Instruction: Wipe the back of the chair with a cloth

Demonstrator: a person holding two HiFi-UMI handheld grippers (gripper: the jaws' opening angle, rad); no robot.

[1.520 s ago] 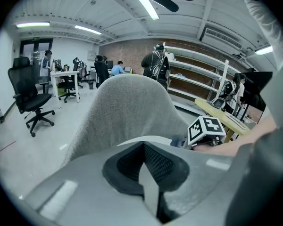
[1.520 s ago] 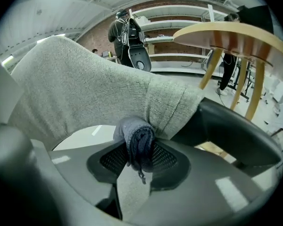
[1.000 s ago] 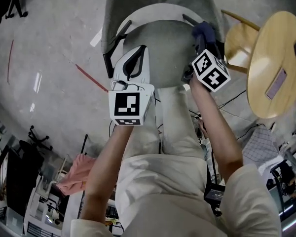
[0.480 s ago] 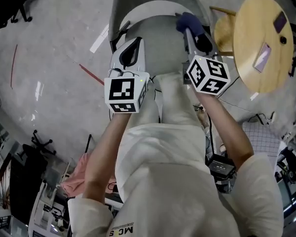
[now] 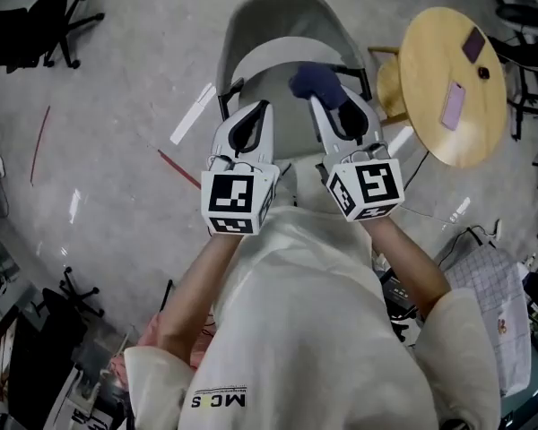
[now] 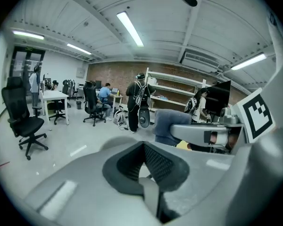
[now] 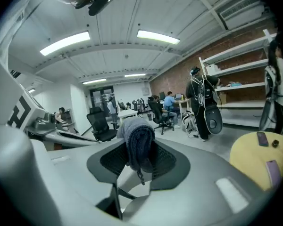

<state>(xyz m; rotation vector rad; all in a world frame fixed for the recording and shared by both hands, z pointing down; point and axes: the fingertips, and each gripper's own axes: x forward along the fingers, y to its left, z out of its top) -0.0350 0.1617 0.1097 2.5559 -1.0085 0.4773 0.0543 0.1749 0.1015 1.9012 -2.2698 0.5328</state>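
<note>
A grey shell chair (image 5: 251, 56) stands just in front of me, its curved back nearest my hands. My right gripper (image 5: 321, 97) is shut on a dark blue cloth (image 5: 316, 82), which rests at the top of the chair's back near its middle. In the right gripper view the cloth (image 7: 139, 142) hangs bunched between the black pads of my right gripper (image 7: 137, 149). My left gripper (image 5: 254, 110) hovers beside it over the left part of the back, shut on nothing. The left gripper view shows my left gripper (image 6: 142, 147) with the cloth (image 6: 167, 126) to its right.
A round wooden table (image 5: 430, 124) with a phone (image 5: 453, 106) stands right of the chair, with a wooden stool (image 5: 390, 83) tucked beside it. A black office chair (image 5: 45, 16) is far left. Cables lie on the floor at the right. People, desks and shelves fill the room beyond.
My right gripper has carried the cloth leftward along the chair's back, from its right end to near the middle. Both grippers now sit side by side.
</note>
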